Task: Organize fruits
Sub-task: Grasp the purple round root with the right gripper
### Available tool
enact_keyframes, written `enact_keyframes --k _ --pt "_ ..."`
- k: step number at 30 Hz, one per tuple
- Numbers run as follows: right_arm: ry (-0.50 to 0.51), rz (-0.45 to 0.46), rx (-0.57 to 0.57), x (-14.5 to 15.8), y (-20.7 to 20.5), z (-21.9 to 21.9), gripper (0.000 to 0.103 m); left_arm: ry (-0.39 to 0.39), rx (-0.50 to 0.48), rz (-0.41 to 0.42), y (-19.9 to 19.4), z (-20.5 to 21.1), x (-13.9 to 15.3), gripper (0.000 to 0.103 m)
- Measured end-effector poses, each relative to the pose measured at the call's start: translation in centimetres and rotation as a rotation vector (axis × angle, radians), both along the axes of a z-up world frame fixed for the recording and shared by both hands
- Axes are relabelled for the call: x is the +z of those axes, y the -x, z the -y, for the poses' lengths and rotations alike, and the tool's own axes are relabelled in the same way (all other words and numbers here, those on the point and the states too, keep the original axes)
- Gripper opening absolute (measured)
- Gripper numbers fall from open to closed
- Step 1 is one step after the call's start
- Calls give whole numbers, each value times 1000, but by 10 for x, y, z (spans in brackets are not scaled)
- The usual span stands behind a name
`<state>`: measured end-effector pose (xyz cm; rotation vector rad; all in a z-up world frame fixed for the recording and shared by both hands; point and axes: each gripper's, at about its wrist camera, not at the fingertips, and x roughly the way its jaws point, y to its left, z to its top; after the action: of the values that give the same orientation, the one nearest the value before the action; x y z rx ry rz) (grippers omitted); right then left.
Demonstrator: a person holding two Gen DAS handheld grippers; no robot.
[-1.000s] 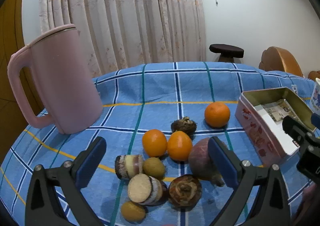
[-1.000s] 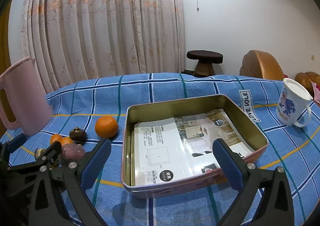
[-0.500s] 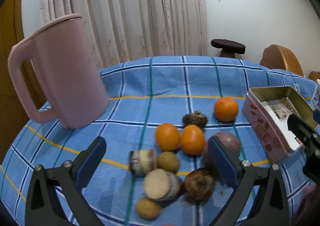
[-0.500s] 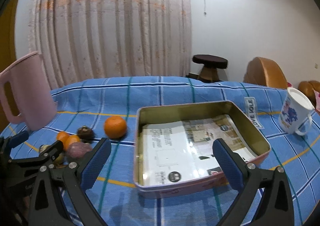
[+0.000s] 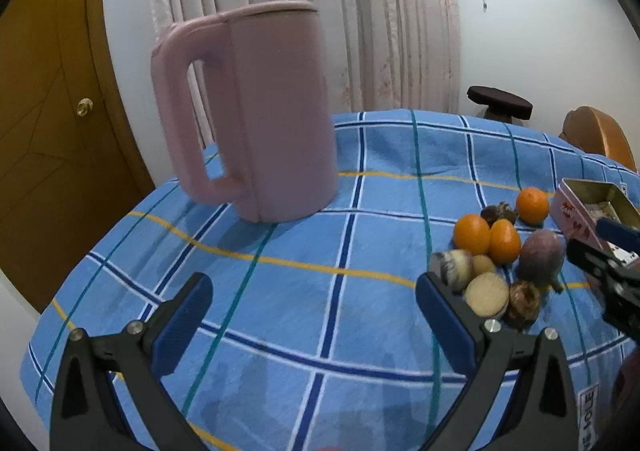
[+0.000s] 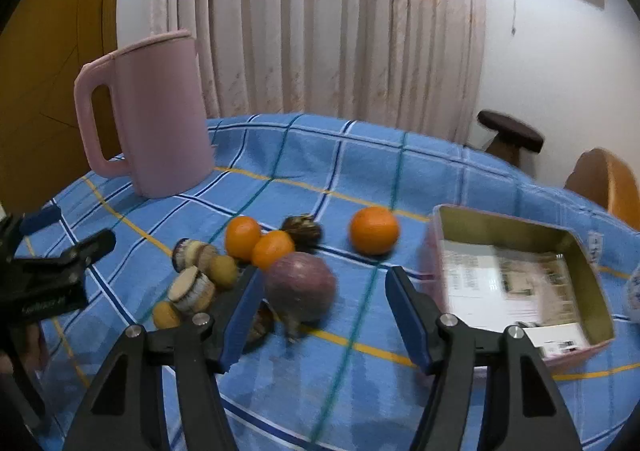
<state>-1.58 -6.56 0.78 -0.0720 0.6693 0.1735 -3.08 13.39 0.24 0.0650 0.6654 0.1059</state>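
Blue checked cloth (image 5: 360, 235) covers the table, and the fruits lie in a loose cluster on it. Two oranges (image 6: 256, 241) touch each other, with a dark knobbly fruit (image 6: 302, 229) just behind them. A third orange (image 6: 375, 230) sits apart, between the cluster and the tin (image 6: 516, 279). The tin stands open at the right of the cloth, with printed paper (image 6: 500, 283) lying flat inside. Nearer the cameras lie a purple fruit (image 6: 300, 287), two cut pieces (image 6: 192, 271) showing pale faces, and small yellowish fruits (image 6: 224, 271).

The right gripper (image 6: 322, 315) has its jaws spread wide and holds nothing. The purple fruit lies between its blue pads (image 6: 408, 315), close to the left one; whether it touches is unclear.

The left gripper (image 5: 312, 327) is also spread apart and empty, over bare cloth to the left of the cluster, with its right pad (image 5: 444, 327) just in front of a cut piece. A pink jug (image 5: 256, 111) stands upright at the far left of the table, well apart from the fruits.
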Motion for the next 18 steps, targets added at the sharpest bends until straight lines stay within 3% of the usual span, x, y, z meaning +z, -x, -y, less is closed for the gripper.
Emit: enact_keyframes --k 6,11,12,13,14,18 --pt "-23 -122 14 -24 -29 -9 65 -7 -81 -32 4 12 -7 103" --pt "-64 -203 14 -40 -45 -10 65 -37 -215 -73 8 35 -13 103" --pt "-85 -218 18 -41 -47 -8 64 -50 -238 -90 8 40 -15 103" --pt "-104 -232 24 -42 -49 -6 55 -59 -250 -101 8 44 -17 103" --pt "-116 -240 30 -42 -50 -5 54 -66 -263 -111 8 47 -19 103" --pt "-115 -243 52 -41 -44 -2 54 -5 -352 -157 5 56 -23 100"
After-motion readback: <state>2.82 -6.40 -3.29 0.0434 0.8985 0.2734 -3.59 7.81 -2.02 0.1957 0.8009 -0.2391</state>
